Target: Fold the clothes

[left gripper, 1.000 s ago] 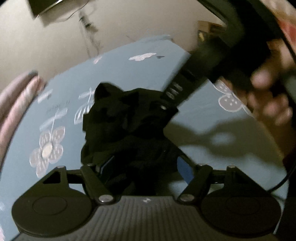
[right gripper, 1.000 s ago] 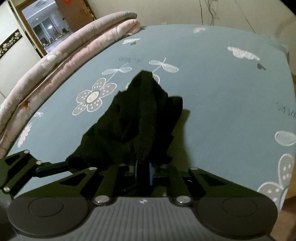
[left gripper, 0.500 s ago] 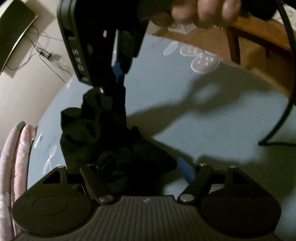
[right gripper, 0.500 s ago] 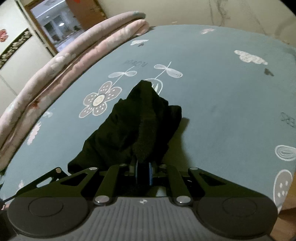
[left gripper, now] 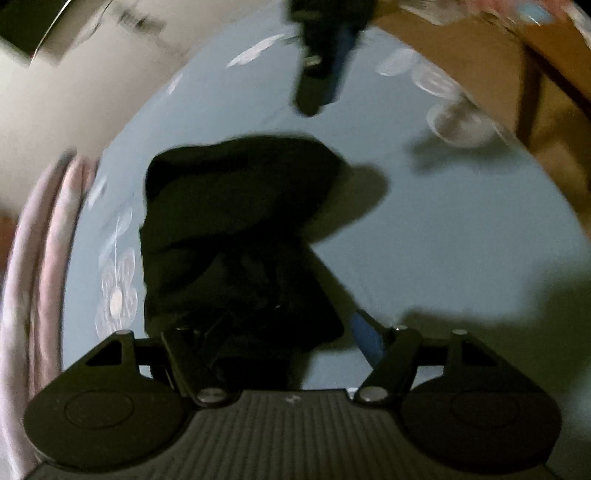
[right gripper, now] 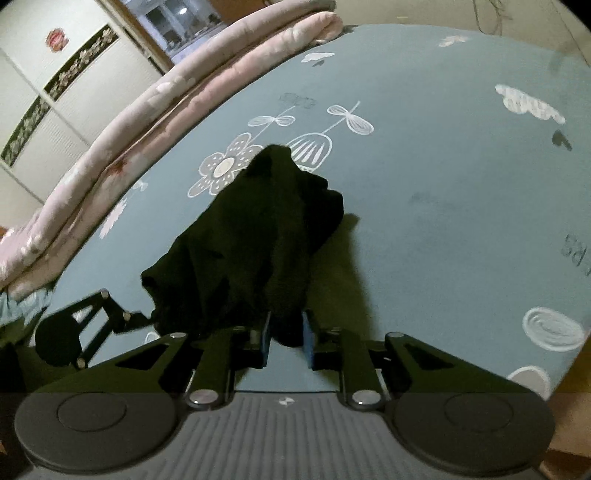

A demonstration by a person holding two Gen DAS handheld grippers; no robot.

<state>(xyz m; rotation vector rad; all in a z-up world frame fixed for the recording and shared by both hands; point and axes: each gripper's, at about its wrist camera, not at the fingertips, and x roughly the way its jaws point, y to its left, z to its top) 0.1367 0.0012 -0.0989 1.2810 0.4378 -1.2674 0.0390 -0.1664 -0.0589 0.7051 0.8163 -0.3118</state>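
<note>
One black garment [right gripper: 255, 236], bunched, lengthwise away

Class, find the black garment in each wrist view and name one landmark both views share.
Left wrist: black garment fills the centre-left, just beyond the fingers.
Right wrist: it lies centre, its near end between the fingers.
Shared landmark: white flower print on the blue sheet.

- Blue sheet [right gripper: 443, 229], printed with white flowers and clouds.
- Pink quilt [right gripper: 192, 99], rolled along the sheet's far edge.
- White wardrobe [right gripper: 48, 96] with dark floral bands, behind the quilt.
- Doorway [right gripper: 177, 18], lit room beyond.
- Wooden furniture [left gripper: 546, 85], blurred.
</note>
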